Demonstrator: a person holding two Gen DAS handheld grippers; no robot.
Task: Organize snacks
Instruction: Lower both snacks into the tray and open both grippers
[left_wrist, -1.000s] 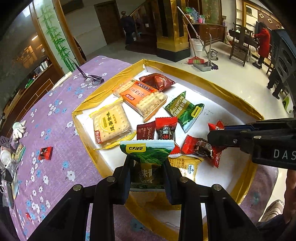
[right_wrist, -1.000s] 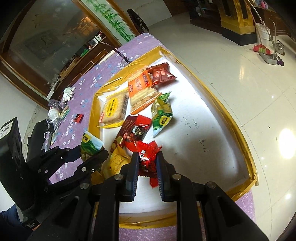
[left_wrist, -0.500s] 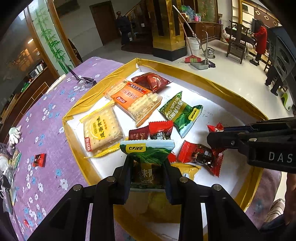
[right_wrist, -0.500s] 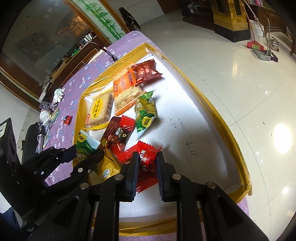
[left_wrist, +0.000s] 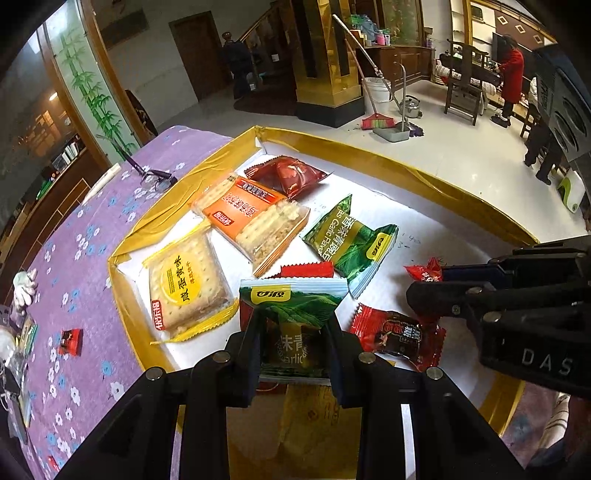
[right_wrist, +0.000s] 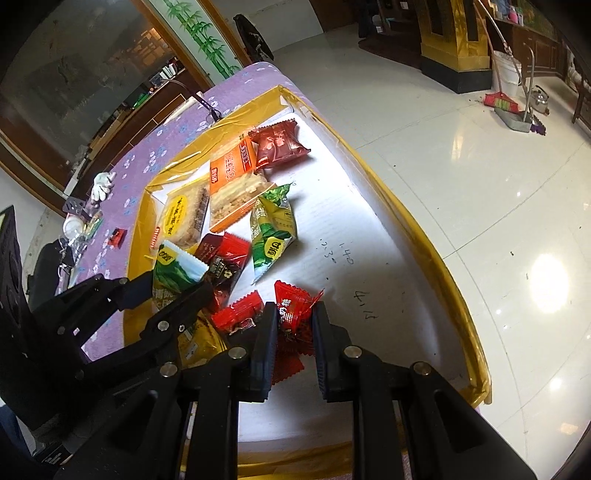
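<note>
Snacks lie scattered over a white, gold-edged tray (left_wrist: 369, 162) on a purple flowered bench (left_wrist: 74, 236). In the left wrist view, the left claw (left_wrist: 293, 332) is clamped on a green pea packet (left_wrist: 291, 317), lifted clear above the tray, apparently so it can be carried to its matching green packet (left_wrist: 351, 243) lying flat nearby. Yellow cracker pack (left_wrist: 186, 288), orange cracker pack (left_wrist: 255, 218) and dark red pouch (left_wrist: 288, 175) sit in a loose row along the tray's far side, which suggests sorting by kind is under way. The right claw (left_wrist: 424, 288) reaches in from the right, a red wrapper showing at its tip, above a red candy (left_wrist: 399, 336) on the tray.

In the right wrist view, the right claw (right_wrist: 293, 325) pinches a red candy packet (right_wrist: 291, 317) between narrow jaws, held just over the tray's near end. Another red candy (right_wrist: 240, 315) lies beside it, a likely gathering spot for red sweets. The left claw (right_wrist: 184, 284) holds the green packet at left.
</note>
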